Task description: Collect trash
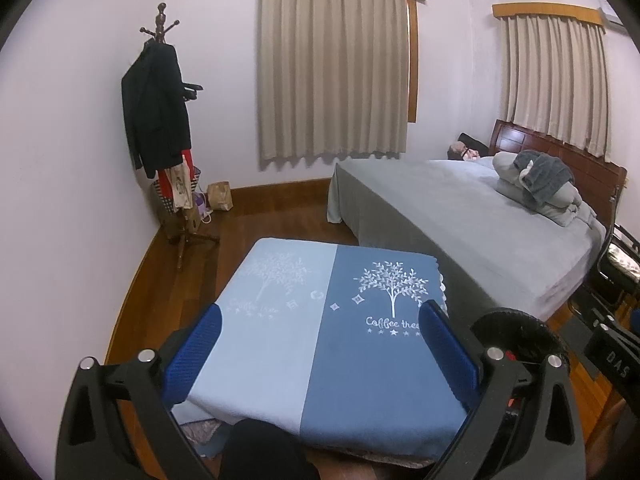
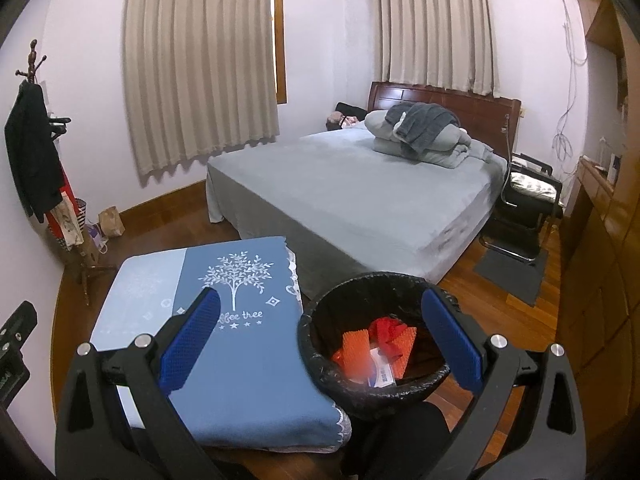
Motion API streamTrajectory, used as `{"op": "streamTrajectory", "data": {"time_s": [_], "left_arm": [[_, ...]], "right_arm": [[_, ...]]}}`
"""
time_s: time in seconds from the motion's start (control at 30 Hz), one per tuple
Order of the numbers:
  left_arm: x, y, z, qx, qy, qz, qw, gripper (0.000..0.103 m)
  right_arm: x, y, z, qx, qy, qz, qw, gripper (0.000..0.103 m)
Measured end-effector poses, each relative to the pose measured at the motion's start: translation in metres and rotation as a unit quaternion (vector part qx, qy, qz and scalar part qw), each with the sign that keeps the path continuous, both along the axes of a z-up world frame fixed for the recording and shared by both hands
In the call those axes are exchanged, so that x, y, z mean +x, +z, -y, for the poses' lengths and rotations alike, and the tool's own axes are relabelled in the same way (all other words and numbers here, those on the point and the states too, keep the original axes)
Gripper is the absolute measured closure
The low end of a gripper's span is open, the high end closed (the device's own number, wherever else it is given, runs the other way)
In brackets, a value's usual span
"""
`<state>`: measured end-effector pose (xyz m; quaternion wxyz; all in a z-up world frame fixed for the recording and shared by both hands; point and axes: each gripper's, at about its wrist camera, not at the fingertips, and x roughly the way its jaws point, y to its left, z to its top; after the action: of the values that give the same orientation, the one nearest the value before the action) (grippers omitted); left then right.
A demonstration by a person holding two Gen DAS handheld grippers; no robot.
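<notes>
Trash sits in the black-lined bin [image 2: 376,344] on the wooden floor beside the low table [image 2: 248,380] — orange mesh pieces [image 2: 354,346], a red crumpled scrap [image 2: 386,330] and a white wrapper with blue print [image 2: 380,368] lie together at its bottom. The right gripper [image 2: 320,344] hangs above with its blue pads spread wide, one over the table's blue cloth, the other over the bin's far rim, holding nothing. The left gripper [image 1: 320,354] is spread wide too and empty, above the cloth printed with white trees — light blue on one half, darker blue on the other. Only the bin's rim [image 1: 516,320] shows in the left view, just beside the right-hand pad. Behind stands a bed [image 2: 360,200] with folded grey bedding [image 2: 420,134], and a coat rack [image 1: 164,128] stands in the corner.
</notes>
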<state>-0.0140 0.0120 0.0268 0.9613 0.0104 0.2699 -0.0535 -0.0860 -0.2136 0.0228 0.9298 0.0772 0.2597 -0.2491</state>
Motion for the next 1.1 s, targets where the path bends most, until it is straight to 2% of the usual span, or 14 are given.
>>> {"op": "streamTrajectory", "data": {"time_s": [1.1], "left_arm": [[0.0035, -0.0061, 0.0057, -0.002, -0.006, -0.007, 1.0000, 0.006]], "right_arm": [[0.0008, -0.0056, 0.0044, 0.001, -0.002, -0.005, 1.000, 0.005]]}}
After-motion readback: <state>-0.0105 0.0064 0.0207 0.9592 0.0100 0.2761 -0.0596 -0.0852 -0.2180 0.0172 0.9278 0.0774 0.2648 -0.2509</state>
